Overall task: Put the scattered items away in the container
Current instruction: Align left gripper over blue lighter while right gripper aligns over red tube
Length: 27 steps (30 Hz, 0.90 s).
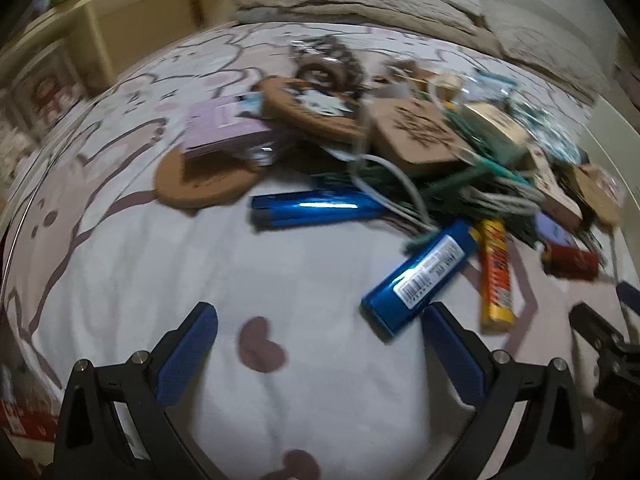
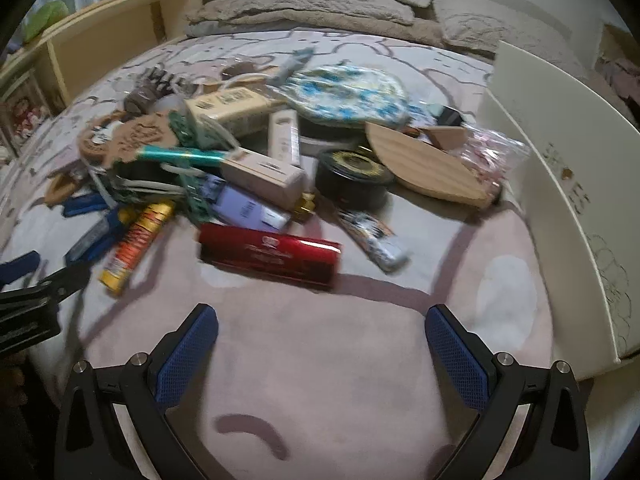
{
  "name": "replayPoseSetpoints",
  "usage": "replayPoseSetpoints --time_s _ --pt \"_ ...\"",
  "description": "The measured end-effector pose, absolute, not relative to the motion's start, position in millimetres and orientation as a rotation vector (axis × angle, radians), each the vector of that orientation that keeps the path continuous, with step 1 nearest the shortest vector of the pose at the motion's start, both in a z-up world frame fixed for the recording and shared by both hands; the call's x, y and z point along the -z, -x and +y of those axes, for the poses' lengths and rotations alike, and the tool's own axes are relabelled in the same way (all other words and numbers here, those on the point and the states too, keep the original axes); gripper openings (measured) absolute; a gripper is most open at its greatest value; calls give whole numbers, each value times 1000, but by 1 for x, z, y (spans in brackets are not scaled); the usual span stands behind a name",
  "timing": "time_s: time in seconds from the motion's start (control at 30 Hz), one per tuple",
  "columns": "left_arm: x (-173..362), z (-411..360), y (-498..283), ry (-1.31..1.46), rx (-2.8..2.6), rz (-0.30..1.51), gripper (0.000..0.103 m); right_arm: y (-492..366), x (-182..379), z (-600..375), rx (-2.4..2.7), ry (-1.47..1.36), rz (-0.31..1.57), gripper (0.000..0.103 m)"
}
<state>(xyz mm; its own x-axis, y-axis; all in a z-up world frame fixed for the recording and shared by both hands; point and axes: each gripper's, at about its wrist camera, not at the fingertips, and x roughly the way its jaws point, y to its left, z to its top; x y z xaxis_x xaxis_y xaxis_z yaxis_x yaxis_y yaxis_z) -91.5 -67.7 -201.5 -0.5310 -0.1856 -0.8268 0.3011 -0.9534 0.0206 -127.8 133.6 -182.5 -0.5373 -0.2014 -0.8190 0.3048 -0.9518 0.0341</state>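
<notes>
Both claws gape empty. Our right gripper (image 2: 320, 340) faces the red box (image 2: 269, 257), long axis crosswise; container (image 2: 560, 184) at bed's right edge.

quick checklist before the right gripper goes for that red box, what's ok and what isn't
1. Right gripper open and holding nothing: ok.
2. Red box lying flat on the bedcover, nearest item ahead of the fingers: ok.
3. Box free of the pile: ok at the front; cannot tell at the back edge, where the lavender box sits close.
4. Left gripper open, apart from the red box: ok.
5. White container at the right: ok; whether its opening is clear: cannot tell.
6. Picture sharpness: not ok, motion blur.
</notes>
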Motion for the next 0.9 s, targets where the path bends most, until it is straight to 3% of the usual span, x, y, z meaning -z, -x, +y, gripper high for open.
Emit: replayPoseSetpoints --time_s 0.53,0.9 --pt "198 -95 92 -1273 2484 325 103 146 190 115 2658 -1370 85 103" --pt "200 -54 98 -1332 2639 177 103 149 191 135 2675 -1353 13 103"
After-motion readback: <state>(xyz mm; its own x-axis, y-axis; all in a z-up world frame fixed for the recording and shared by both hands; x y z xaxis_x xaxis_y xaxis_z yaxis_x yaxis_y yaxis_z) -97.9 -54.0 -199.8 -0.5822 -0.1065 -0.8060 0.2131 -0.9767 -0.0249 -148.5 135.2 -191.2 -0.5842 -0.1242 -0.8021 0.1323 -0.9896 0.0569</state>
